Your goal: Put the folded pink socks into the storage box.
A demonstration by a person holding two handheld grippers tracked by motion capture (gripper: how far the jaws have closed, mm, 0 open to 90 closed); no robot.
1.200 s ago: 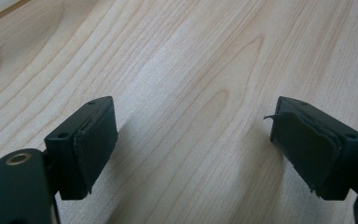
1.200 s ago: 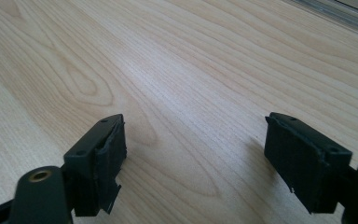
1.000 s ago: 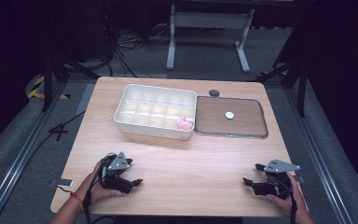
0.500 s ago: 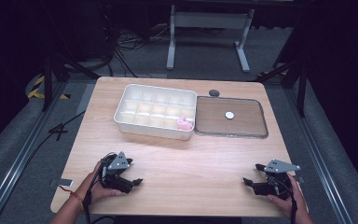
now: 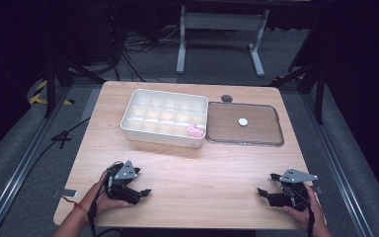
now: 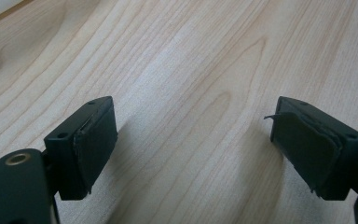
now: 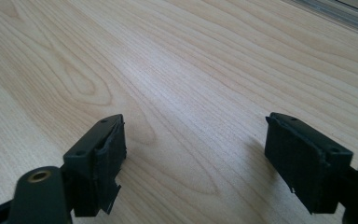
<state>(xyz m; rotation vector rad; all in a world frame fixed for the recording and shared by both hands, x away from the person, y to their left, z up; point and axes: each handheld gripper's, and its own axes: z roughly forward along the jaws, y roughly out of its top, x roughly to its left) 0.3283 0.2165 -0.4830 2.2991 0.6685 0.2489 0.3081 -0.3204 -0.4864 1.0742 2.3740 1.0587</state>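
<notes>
My left gripper (image 5: 140, 186) rests on the wooden table (image 5: 192, 168) near its front left, held by a hand. Its jaws stand wide apart with bare wood between them; the left gripper (image 6: 193, 149) is open. My right gripper (image 5: 269, 185) lies near the front right corner, also held by a hand. The right gripper (image 7: 196, 158) is open too, nothing between its pads. A white compartment box (image 5: 164, 118) sits at the back middle, with a pink item (image 5: 195, 130) in its front right cell. Right of it lies a clear flat lid (image 5: 244, 123) with a small white disc (image 5: 243, 121).
A small dark round thing (image 5: 226, 98) lies behind the lid near the table's far edge. Cables and a metal stand (image 5: 217, 34) are on the floor beyond the table. Rails run along both sides of the table.
</notes>
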